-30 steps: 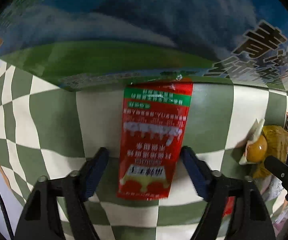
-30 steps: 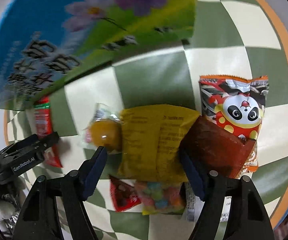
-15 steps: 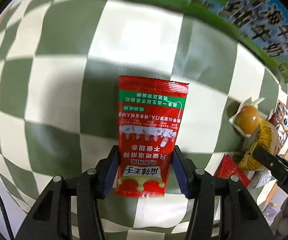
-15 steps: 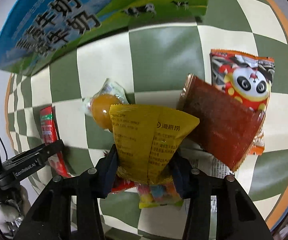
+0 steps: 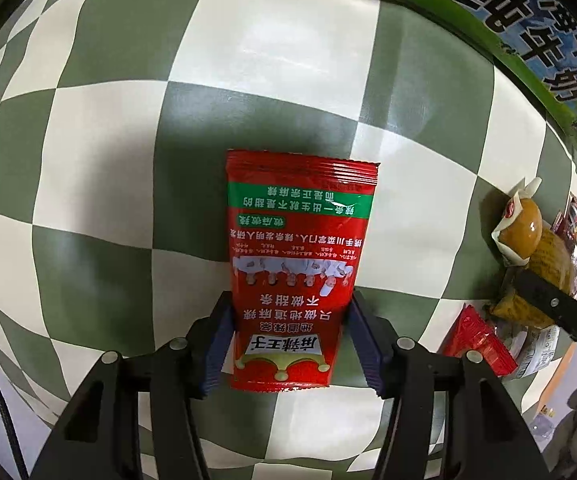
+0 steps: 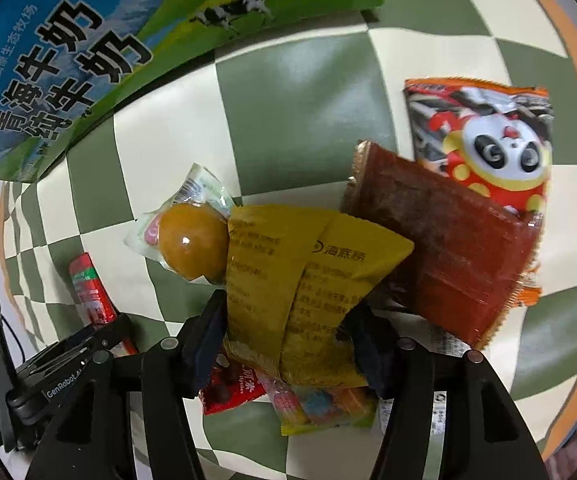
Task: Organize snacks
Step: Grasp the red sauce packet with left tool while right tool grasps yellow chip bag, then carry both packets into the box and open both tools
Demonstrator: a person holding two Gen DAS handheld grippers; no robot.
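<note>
Checkered cloth (image 5: 88,160) in green and white fills the left wrist view; at lower centre the left gripper (image 5: 286,344) has its jaws clamped on the bottom end of a red sachet (image 5: 300,256), which stands up the middle of the frame. In the right wrist view a milk carton (image 6: 88,40) lies at upper left, an orange jelly cup (image 6: 192,240) sits left of centre, and the right gripper (image 6: 288,344) pinches a yellow packet (image 6: 300,280) at lower centre. A brown-red bar (image 6: 440,256) and a panda packet (image 6: 488,140) lie at right, overlapping
</note>
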